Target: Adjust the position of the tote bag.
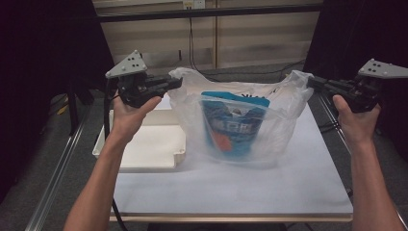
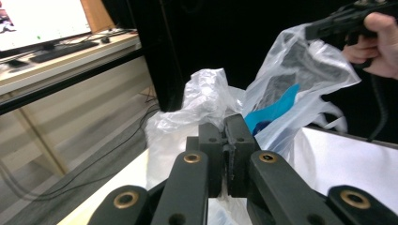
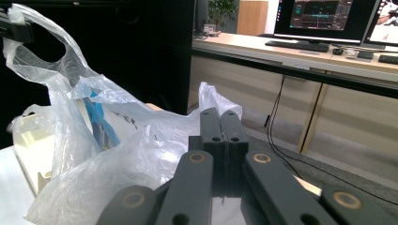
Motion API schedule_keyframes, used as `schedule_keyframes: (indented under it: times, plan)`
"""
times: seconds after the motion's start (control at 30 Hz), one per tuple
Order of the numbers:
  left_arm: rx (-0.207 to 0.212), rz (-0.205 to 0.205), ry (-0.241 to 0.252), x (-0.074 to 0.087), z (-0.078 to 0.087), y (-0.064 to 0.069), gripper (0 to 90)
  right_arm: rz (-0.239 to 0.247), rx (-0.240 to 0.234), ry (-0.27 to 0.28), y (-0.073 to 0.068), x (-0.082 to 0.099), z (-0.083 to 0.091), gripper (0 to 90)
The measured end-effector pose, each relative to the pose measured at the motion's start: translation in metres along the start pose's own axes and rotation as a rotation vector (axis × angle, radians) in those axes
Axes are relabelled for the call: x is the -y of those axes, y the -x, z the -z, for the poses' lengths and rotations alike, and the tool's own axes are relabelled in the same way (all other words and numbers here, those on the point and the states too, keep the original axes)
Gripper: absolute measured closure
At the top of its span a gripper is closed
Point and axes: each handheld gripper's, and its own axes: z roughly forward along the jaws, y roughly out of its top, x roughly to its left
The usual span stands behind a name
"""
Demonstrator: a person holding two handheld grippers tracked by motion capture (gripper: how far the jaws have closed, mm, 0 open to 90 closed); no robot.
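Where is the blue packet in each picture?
High view: the blue packet stands mid-picture, inside the clear plastic bag.
Left gripper view: its blue top edge peeks out right of centre, just above the jaws.
Right gripper view: a blue strip shows through the bag at left.
Shared landmark: the plastic bag.

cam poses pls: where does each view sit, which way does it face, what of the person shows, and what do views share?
High view: above the person's side, looking forward and down on the table; both forearms, left gripper and right gripper show.
Left gripper view: rides the left gripper, looks across the plastic bag at the other hand.
Right gripper view: rides the right gripper, faces the desk with monitors.
Shared: the bag with the blue pouch shows in all three.
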Motion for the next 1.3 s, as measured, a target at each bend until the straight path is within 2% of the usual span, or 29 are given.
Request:
schedule_keyframes:
  times: [0.23,0.37,0.43,0.57,0.73,0.93,1.13,1.17,1.23,1.3]
  plan:
    - [-0.041,0.036,-0.003,0.018,0.012,-0.013,88.1,0.006,-0.005,-0.004,-0.002,-0.001,-0.002,90.0]
    - [-0.036,0.05,-0.005,0.027,0.017,-0.017,88.1,0.021,-0.021,-0.011,-0.005,-0.005,-0.003,90.0]
    - [-0.049,0.05,-0.011,0.031,0.019,-0.017,88.1,0.021,-0.023,-0.005,-0.007,-0.006,-0.005,90.0]
    - [-0.044,0.062,0.006,0.043,0.025,-0.017,88.2,0.019,-0.043,0.005,-0.011,-0.003,-0.01,90.0]
    - [-0.046,0.073,-0.008,0.058,0.026,-0.02,88.3,0.003,-0.052,0.002,-0.012,0.01,-0.015,90.0]
    - [-0.063,0.115,-0.002,0.078,0.028,-0.028,88.4,0.012,-0.059,-0.007,-0.013,0.009,-0.02,90.0]
    - [-0.03,0.15,0.021,0.105,0.023,-0.028,88.5,0.017,-0.046,-0.03,-0.013,0.015,-0.018,90.0]
    - [-0.035,0.153,0.005,0.107,0.021,-0.027,88.5,0.016,-0.039,-0.034,-0.013,0.017,-0.017,90.0]
    - [-0.044,0.133,-0.022,0.108,0.021,-0.027,88.5,0.012,-0.035,-0.038,-0.013,0.019,-0.015,90.0]
    - [-0.042,0.139,-0.017,0.11,0.024,-0.027,88.5,0.012,-0.033,-0.043,-0.013,0.023,-0.013,90.0]
